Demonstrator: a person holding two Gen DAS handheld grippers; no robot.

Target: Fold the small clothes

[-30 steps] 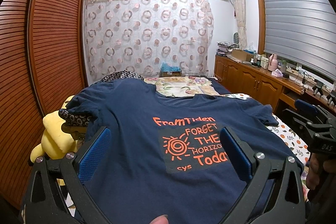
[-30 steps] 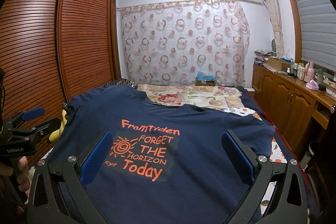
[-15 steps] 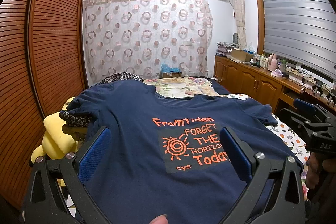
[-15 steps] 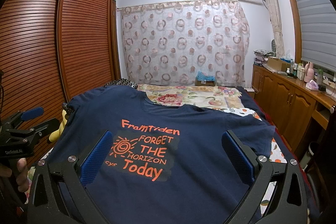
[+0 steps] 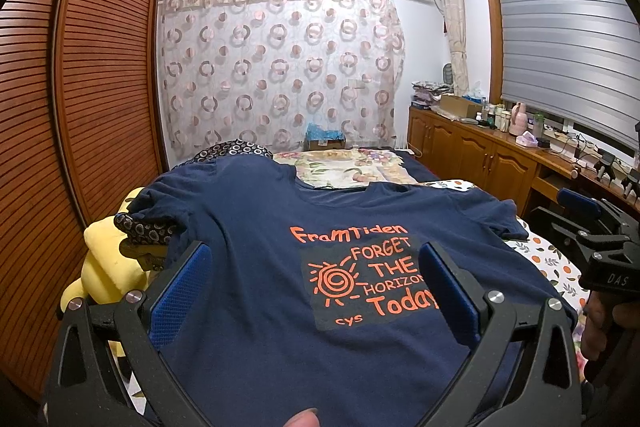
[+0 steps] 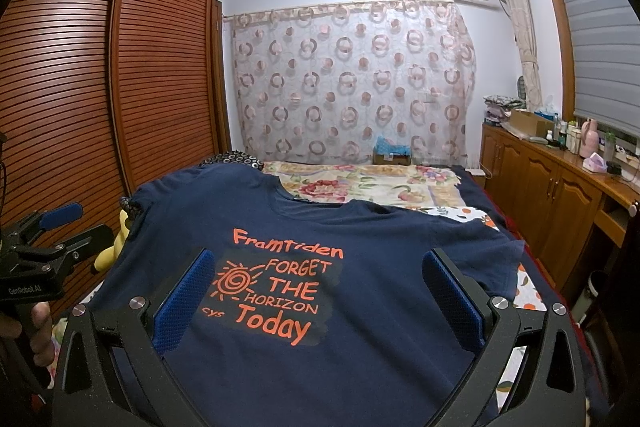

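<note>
Hovering over spread navy T-shirt (image 5: 256, 307): left claw (image 5: 316, 267), right claw (image 6: 316, 273), both released.

Navy tee (image 5: 256, 291) — orange print up — flat, unfolded on bed (image 5: 554, 261).

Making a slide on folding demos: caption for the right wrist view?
Open right claw poised over a navy T-shirt spread print-up on the bed, folding not yet begun.

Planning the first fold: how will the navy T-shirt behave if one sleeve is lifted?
The navy T-shirt will probably be floppy: it drapes over the bed and the yellow plush toy. It looks thin, so likely light. The printed patch may bend a bit more stiffly.
</note>
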